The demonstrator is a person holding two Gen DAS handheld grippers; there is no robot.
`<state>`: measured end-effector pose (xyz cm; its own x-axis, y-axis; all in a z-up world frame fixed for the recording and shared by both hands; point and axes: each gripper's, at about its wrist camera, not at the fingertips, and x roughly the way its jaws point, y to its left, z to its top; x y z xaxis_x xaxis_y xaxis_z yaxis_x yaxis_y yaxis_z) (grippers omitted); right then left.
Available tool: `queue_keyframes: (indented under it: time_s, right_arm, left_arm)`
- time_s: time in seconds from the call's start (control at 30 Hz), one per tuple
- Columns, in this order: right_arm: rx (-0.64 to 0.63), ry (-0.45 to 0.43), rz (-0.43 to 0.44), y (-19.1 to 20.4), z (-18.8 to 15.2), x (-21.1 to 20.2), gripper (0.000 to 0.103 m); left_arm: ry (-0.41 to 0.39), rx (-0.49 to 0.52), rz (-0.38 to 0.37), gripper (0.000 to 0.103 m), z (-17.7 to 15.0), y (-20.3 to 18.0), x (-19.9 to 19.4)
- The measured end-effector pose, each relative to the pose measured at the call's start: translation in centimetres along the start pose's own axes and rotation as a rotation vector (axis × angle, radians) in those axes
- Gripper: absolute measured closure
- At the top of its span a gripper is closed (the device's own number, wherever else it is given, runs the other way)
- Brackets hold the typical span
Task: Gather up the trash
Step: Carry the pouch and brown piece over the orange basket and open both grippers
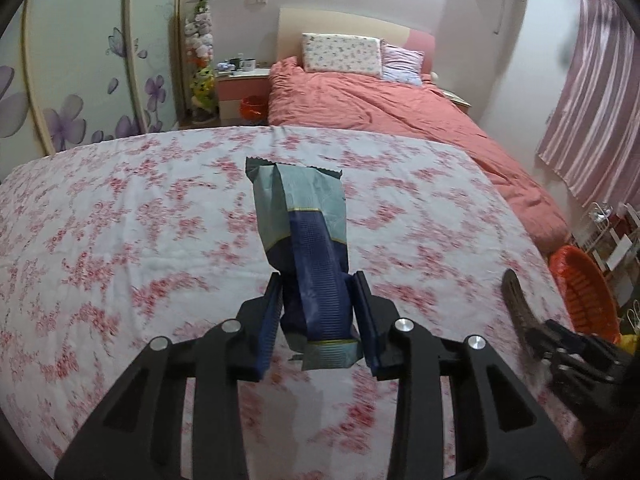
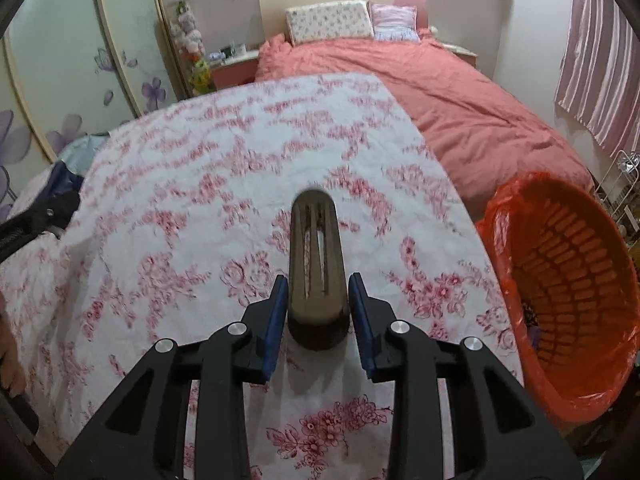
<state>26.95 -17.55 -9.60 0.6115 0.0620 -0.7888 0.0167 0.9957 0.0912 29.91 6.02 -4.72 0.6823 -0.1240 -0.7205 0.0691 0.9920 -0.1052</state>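
A floral sheet point(image 1: 120, 220) is spread over the near surface, before a pink bed point(image 1: 380, 108). The left gripper point(image 1: 318, 312) is seen clamped on a blue-grey wrapper point(image 1: 308, 240) lifted above the sheet. The right gripper point(image 2: 318, 312) is pinched on a brown oblong piece point(image 2: 316, 264); only its view shows inside the orange bin point(image 2: 568, 280), beside the sheet.

Over the flowered sheet point(image 1: 120, 208): a snack wrapper point(image 1: 308, 248) clamped between the left gripper point(image 1: 317, 312) pads, lifted clear. To its right, a slotted oblong piece point(image 2: 318, 264) pinched in the right gripper point(image 2: 318, 314). Right of the sheet's edge, just beside it: a lined waste basket point(image 2: 568, 280). Behind the sheet: a bed point(image 1: 380, 104), two pillows point(image 1: 340, 56) against its headboard. Left of the bed: a nightstand point(image 1: 240, 80), wardrobe point(image 1: 80, 72) further left.
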Motion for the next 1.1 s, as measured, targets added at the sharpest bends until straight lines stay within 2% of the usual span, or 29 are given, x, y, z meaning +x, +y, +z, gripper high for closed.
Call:
queue_keyframes:
  time_s: [0.07, 0.1, 0.13, 0.17, 0.2, 0.33, 0.57, 0.83, 1.1]
  right_arm:
    - [0.007, 0.011, -0.006, 0.1, 0.0, 0.4, 0.06]
    - [0.009, 0.015, -0.011, 0.2, 0.1, 0.7, 0.06]
    - [0.009, 0.021, -0.013, 0.2, 0.1, 0.9, 0.061]
    - [0.002, 0.019, -0.024, 0.3, 0.1, 1.0, 0.069]
    - [-0.009, 0.015, -0.033, 0.4, 0.0, 1.0, 0.07]
    - [0.005, 0.011, -0.012, -0.3, -0.3, 0.4, 0.071]
    - [0.095, -0.087, 0.053, -3.2, -0.2, -4.5, 0.071]
    - [0.17, -0.213, 0.023, -8.3, -0.4, -11.3, 0.071]
    - [0.278, -0.281, -0.051, -14.7, -1.8, -13.8, 0.071]
  left_arm:
    - [0.002, 0.004, -0.01, 0.068, -0.1, -0.5, -0.3]
    - [0.0, 0.008, -0.013, 0.068, -0.2, -0.7, -0.4]
    - [-0.002, 0.012, -0.016, 0.068, -0.2, -1.0, -0.6]
    - [-0.003, 0.014, -0.018, 0.068, -0.3, -1.1, -0.7]
    - [-0.004, 0.016, -0.022, 0.068, -0.3, -1.2, -0.9]
    - [-0.01, 0.029, -0.037, 0.068, -0.4, -2.0, -1.6]
    - [-0.022, 0.064, -0.101, 0.068, -0.6, -4.9, -3.1]
    - [-0.049, 0.144, -0.222, 0.068, -0.9, -11.2, -5.8]
    - [-0.039, 0.231, -0.368, 0.068, -2.1, -19.2, -6.9]
